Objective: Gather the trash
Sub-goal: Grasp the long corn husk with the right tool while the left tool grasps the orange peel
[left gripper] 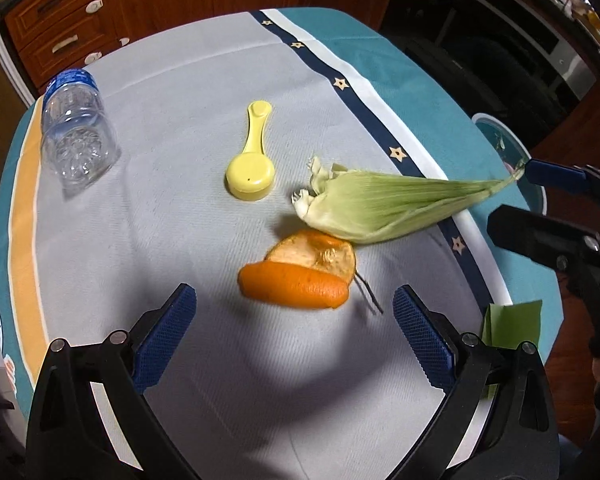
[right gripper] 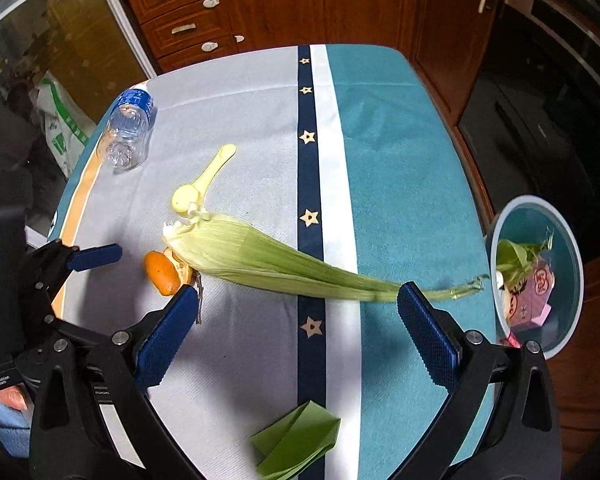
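An orange peel lies on the tablecloth just ahead of my open, empty left gripper; it also shows in the right wrist view. A green corn husk lies beside the peel, its thin tip pointing right. In the right wrist view the corn husk stretches across the cloth, and my right gripper is open and empty just short of its thin end. A folded green paper lies near the front edge. A blue bin at the table's right edge holds scraps and pink packaging.
A clear plastic bottle with a blue label lies at the far left of the table. A yellow scoop lies mid-table. Wooden cabinets stand behind the table. The table edge drops off on the right.
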